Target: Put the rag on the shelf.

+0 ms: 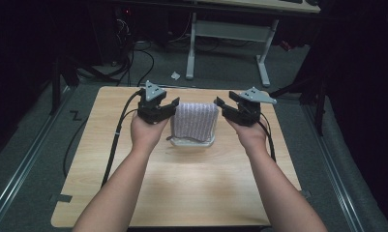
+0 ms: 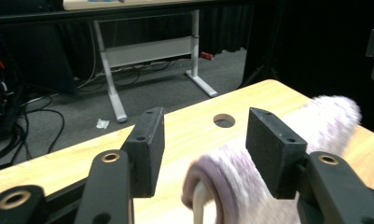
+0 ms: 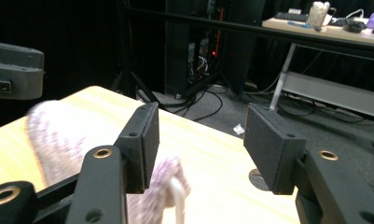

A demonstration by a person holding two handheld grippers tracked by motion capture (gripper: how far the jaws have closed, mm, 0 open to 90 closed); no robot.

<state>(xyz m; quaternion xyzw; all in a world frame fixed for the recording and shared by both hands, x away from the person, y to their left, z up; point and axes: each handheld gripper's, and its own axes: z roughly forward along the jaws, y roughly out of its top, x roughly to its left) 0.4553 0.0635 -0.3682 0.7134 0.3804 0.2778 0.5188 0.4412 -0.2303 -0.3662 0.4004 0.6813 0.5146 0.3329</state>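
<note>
A pale purple knitted cloth [image 1: 195, 121] lies draped over a white container [image 1: 191, 142] near the far middle of the wooden table [image 1: 191, 183]. My left gripper [image 1: 168, 107] is held just left of the cloth, my right gripper [image 1: 223, 107] just right of it. In the left gripper view the left gripper [image 2: 205, 126] stands open, with the cloth [image 2: 324, 116] low between and beyond its jaws and the pads clear of it. In the right gripper view the right gripper [image 3: 201, 126] is open too, the cloth [image 3: 58, 135] lying by its left jaw.
A round hole [image 2: 224, 120] is cut in the table's far edge. Beyond the table stands a desk on white legs [image 1: 191, 48], with cables [image 1: 133, 58] and a paper scrap [image 1: 175, 75] on the grey floor. A black cable [image 1: 115, 140] trails from the left gripper.
</note>
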